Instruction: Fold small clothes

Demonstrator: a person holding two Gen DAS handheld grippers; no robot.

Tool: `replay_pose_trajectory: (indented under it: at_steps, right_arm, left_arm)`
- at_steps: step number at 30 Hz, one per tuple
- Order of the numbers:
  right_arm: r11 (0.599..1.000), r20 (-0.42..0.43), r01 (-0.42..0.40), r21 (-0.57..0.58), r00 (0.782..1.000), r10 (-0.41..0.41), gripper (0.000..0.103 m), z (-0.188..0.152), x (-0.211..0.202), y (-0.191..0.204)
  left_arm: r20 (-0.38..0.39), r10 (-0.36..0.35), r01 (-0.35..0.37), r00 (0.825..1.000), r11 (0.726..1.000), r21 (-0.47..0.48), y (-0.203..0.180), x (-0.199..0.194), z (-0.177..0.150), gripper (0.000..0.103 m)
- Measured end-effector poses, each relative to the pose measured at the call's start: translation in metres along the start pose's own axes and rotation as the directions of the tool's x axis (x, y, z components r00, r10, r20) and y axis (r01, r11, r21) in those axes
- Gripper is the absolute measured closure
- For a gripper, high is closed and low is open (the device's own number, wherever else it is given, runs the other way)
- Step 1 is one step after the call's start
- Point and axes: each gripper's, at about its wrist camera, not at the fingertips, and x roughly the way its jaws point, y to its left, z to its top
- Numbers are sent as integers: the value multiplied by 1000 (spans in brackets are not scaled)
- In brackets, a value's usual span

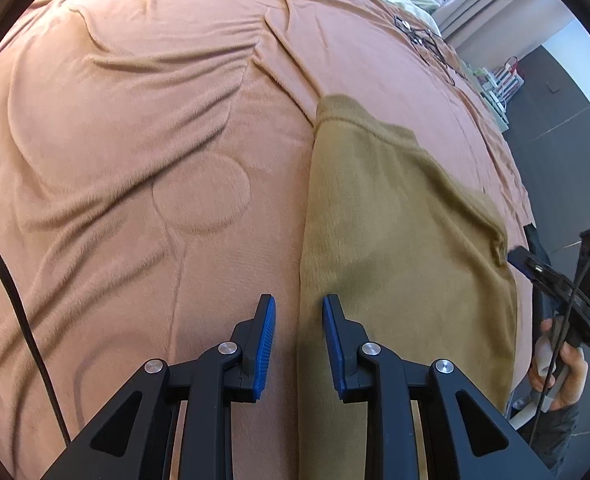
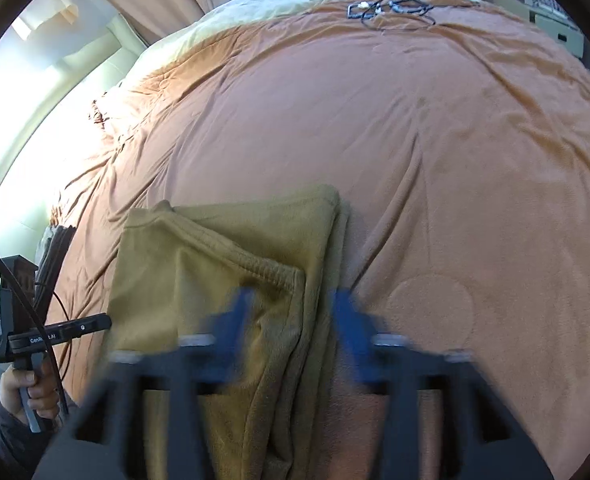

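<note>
Both claws, left [image 1: 298, 316] and right [image 2: 291, 312], are hovering open and empty over the folded olive garment [image 1: 395, 248], letting it settle on the bed [image 1: 135, 140].

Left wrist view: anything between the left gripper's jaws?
Yes. The olive garment's long left edge runs into the gap of the left gripper, with orange blanket filling the rest. The jaws stand apart, neither pad pressing the cloth.

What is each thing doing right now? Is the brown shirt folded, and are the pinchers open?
Brown garment: folded in layers, lying flat on the blanket.
Orange blanket: spread out, wrinkled.
Left gripper: fingers apart over the garment's edge, gripping nothing.
Right gripper: blurred, fingers apart, gripping nothing.
</note>
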Motion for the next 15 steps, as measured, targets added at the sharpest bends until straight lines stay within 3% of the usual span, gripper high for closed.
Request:
replay_pose_trajectory:
  at_steps: [3,8,15]
  right_arm:
    - [1000,-27,4,-28,1000,-4,33,0,4,5]
    - [988,-92,92,-123,990,-104,33,1,28,20]
    - [991,-85,132,-30,987,-134,40,16,32,-5]
  left_arm:
    - [16,16,-17,1000,1000,14,-2,1,9,75]
    - [23,48,-49,999,997,54,-11,13,30,74]
    - [46,89,-93,995,991,97,-21,26,60,74]
